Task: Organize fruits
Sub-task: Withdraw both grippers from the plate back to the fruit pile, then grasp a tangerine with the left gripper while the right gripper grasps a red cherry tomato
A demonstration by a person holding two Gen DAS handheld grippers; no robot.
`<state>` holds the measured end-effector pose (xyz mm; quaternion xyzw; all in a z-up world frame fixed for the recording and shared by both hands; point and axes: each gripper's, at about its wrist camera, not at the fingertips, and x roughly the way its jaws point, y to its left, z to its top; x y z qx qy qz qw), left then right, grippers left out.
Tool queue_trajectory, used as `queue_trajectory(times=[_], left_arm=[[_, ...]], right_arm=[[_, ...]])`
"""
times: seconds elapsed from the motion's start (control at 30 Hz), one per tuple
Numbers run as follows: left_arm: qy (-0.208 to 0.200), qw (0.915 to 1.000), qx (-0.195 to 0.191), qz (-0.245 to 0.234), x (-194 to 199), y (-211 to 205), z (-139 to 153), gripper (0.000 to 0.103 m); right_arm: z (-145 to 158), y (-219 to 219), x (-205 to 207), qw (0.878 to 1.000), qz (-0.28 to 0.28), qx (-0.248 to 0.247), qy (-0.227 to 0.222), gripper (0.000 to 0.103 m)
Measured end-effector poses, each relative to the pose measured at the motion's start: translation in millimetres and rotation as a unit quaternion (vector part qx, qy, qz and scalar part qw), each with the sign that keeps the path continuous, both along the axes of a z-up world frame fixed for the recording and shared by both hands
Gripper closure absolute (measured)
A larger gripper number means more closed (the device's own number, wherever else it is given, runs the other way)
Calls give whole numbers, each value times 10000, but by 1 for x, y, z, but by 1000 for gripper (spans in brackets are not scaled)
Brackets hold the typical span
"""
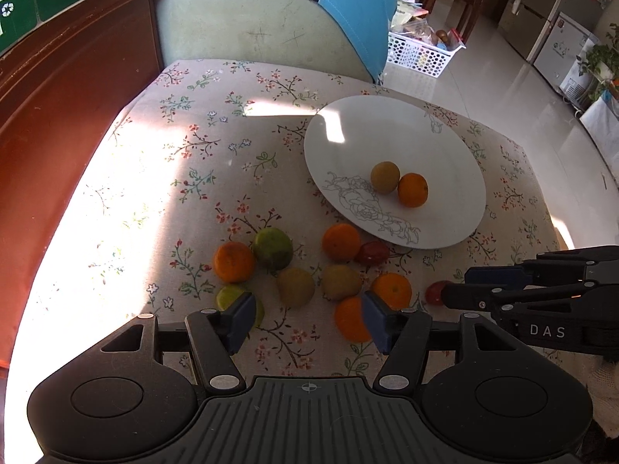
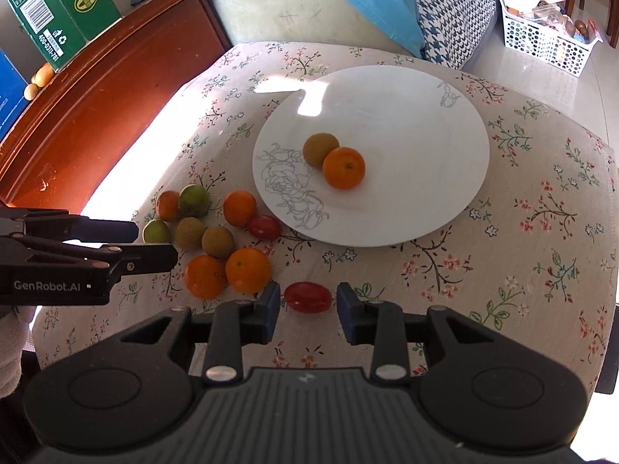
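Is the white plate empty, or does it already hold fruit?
Not empty: the white plate holds a brownish fruit touching an orange.

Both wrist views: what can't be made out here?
- Right wrist view: whether the right tongs touch the red tomato between their pads; small gaps seem to show either side.
- Left wrist view: that same tomato is mostly hidden behind the right tongs.
- Left wrist view: the green fruit and near orange are partly covered by the left tongs pads.
- Both views: contents of the white basket are too small.
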<state>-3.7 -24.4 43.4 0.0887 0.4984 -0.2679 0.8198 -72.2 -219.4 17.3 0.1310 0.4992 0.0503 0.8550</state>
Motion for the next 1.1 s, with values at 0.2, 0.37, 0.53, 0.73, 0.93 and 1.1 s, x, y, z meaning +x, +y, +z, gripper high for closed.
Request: queue_trajectory(times=[0.2,0.37,0.53,0.73,0.93,1.1], left_arm=[[76,9995,153,-251,-13,-5,-12,44],[101,9992,207,-319,-16,-8,-19,44],[73,9989,205,-419,-18,-14,-22,44],[50,9985,200,-516,-20,-23,-28,45],[11,9986,180,-505,-19,-27,-31,47],[-26,9985,165,-527,-19,-29,-32,51]], right_arm=[[-4,5,1,10000,69,-14,57,67],[-6,8,3,9999,67,-72,69,67],[-8,10,4,9998,37,-153,105,67],[-10,12,5,9997,31,-210,107,67],[-11,10,5,9996,-54,-250,107,67],[-12,9,6,9996,-65,-279,88,67]])
